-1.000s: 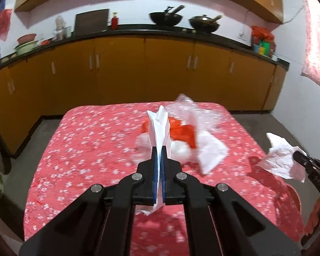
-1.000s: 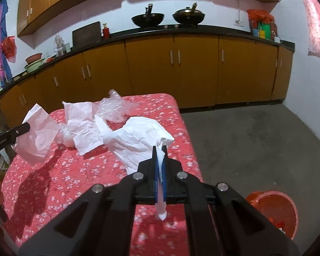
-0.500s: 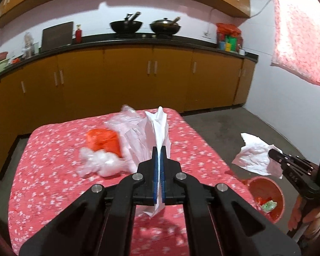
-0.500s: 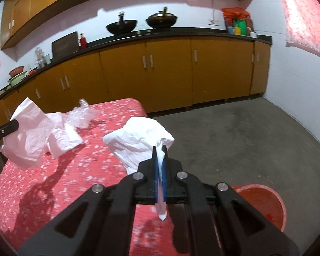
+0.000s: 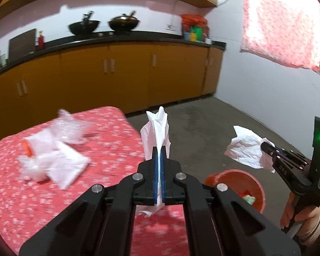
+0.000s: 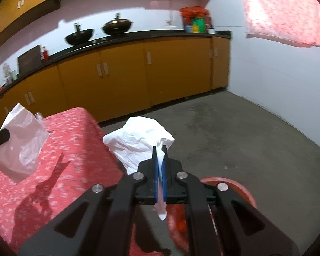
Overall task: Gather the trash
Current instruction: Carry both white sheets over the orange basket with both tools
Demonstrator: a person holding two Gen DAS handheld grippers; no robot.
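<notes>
My left gripper (image 5: 159,149) is shut on a crumpled white tissue (image 5: 156,128) and holds it above the right edge of the red flowered table (image 5: 108,132). My right gripper (image 6: 159,149) is shut on a second crumpled white tissue (image 6: 138,140), held over the floor just above the red bin (image 6: 234,189). In the left wrist view the right gripper (image 5: 266,147) with its tissue (image 5: 247,149) hangs above the same bin (image 5: 239,179). More trash lies on the table: white papers (image 5: 61,164), clear plastic (image 5: 68,128) and an orange scrap (image 5: 27,148).
Orange kitchen cabinets (image 5: 108,81) under a black counter with two woks (image 5: 85,24) run along the back wall. Grey concrete floor (image 6: 245,132) lies right of the table. A white wall (image 5: 277,98) with a red flowered curtain (image 5: 285,19) stands at the right.
Both grippers have swung right with their tissues. The right one has moved from over the table to above the red bin; the left one has moved to the table's right edge.
</notes>
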